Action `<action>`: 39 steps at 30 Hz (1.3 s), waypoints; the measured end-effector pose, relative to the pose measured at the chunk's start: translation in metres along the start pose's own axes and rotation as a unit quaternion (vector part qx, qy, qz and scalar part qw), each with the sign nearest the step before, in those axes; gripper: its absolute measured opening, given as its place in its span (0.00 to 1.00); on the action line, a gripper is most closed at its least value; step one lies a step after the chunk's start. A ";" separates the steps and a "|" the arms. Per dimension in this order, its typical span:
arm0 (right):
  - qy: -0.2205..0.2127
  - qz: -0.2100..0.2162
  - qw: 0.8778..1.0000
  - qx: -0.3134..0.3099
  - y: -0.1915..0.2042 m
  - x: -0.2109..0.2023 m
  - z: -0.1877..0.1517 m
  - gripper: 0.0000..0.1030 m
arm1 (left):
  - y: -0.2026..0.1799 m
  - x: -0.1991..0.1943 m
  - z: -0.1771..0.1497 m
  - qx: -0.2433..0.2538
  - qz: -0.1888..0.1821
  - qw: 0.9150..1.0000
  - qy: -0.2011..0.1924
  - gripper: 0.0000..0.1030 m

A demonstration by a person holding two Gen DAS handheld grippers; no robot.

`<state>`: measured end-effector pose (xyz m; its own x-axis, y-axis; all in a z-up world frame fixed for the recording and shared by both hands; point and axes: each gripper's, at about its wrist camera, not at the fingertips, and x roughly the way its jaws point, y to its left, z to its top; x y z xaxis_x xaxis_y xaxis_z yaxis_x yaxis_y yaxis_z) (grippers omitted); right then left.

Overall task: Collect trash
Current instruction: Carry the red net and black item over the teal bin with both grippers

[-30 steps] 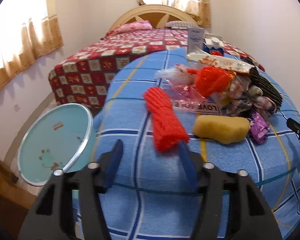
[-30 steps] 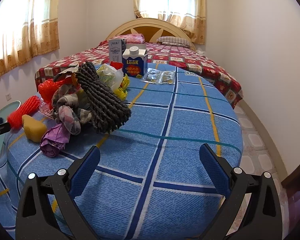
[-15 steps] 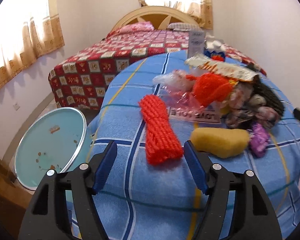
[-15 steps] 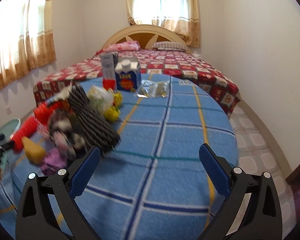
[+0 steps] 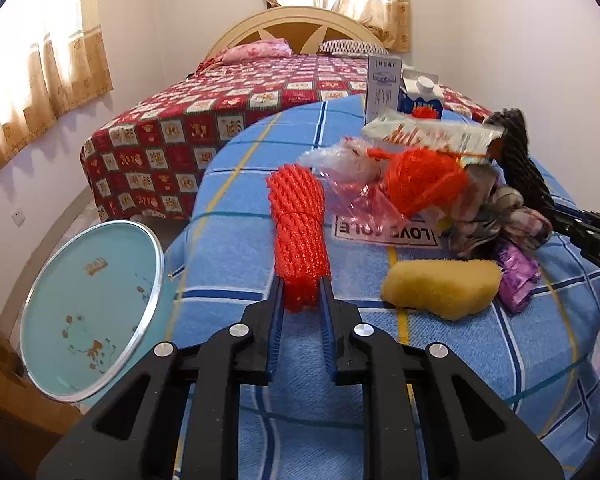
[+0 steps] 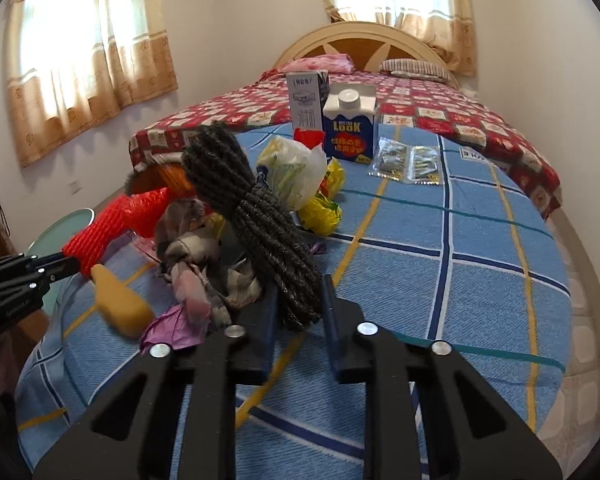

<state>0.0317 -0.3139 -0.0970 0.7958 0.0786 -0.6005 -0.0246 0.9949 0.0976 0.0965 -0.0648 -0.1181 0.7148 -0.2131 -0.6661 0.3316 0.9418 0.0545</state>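
Fingers of both grippers have just been closing, each with a roll between them. Left gripper now clenches the near end of the red mesh roll, which lies along the near left of the blue checked desk; right gripper clamps the near end of the dark mesh roll, which leans up over the heap of crumpled cloth toward the far side. Both holds sit at the very tip of a soft, springy net, so judged likely to sag or slip out on lifting. Best to raise slowly and straight up, letting each roll hang free before travelling. Dark roll rests among other scraps; a steep pull may drag the cloth, the purple wrapper or the yellow sponge with it, so ease it out toward the near side. Red roll touches the pink plastic bag on its right; draw it leftward to clear. Round teal bin lid stands just off the desk's left edge, low; probable drop place, though the opening is not visible. Cartons and foil packets at the far end remain.
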 end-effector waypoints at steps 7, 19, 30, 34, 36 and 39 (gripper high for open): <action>-0.052 -0.010 0.999 0.003 0.006 -0.038 0.022 0.16 | 0.019 -0.035 0.007 0.001 0.016 0.999 -0.034 0.16; -0.057 0.027 0.996 -0.059 0.070 -0.035 0.056 0.16 | 0.085 -0.053 0.000 -0.026 0.095 0.995 -0.033 0.16; -0.014 0.076 0.987 -0.139 0.158 0.030 0.077 0.16 | 0.151 -0.054 -0.015 -0.072 0.155 0.985 -0.014 0.17; -0.005 0.091 0.982 -0.165 0.191 0.047 0.082 0.16 | 0.171 -0.053 -0.023 -0.084 0.175 0.981 0.001 0.17; -0.001 0.098 0.980 -0.174 0.204 0.054 0.084 0.16 | 0.177 -0.054 -0.027 -0.087 0.184 0.979 0.006 0.17; 0.006 0.107 0.976 -0.188 0.225 0.066 0.086 0.16 | 0.185 -0.053 -0.033 -0.085 0.194 0.977 0.017 0.17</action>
<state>0.1308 -0.0899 -0.0468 0.7409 0.2847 -0.6083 -0.4108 0.9087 -0.0749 0.0999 0.1297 -0.0974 0.7449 0.1749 -0.6438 -0.0703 0.9802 0.1851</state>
